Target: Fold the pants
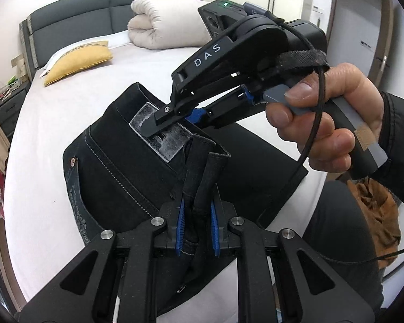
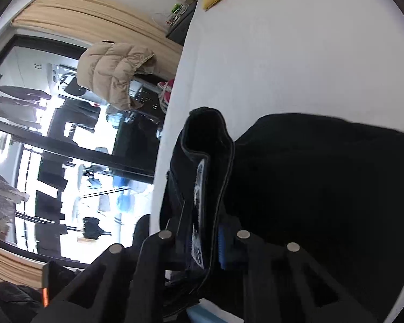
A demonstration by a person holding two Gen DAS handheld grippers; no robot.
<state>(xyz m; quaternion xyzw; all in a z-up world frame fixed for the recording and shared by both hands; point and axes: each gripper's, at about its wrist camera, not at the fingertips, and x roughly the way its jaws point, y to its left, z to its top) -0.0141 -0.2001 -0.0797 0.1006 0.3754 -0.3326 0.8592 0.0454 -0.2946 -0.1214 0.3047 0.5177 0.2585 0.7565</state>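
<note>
Black pants (image 1: 115, 161) lie on a white bed, waistband end lifted toward me. My left gripper (image 1: 199, 215) is shut on a bunched fold of the waistband, its blue pads pressing both sides. A hand (image 1: 323, 123) holds my right gripper (image 1: 169, 119), whose tips sit on the waistband at the grey label patch (image 1: 172, 142). In the right wrist view, my right gripper (image 2: 202, 242) is shut on the upright waistband with its label (image 2: 199, 188). The rest of the pants (image 2: 323, 188) spreads out to the right.
On the white bed sheet (image 1: 75, 86) lie a yellow pillow (image 1: 78, 62) and a rolled cream duvet (image 1: 164, 24) near the grey headboard. A nightstand (image 1: 10, 107) stands left of the bed. A beige puffer jacket (image 2: 115, 75) hangs beside the glass doors.
</note>
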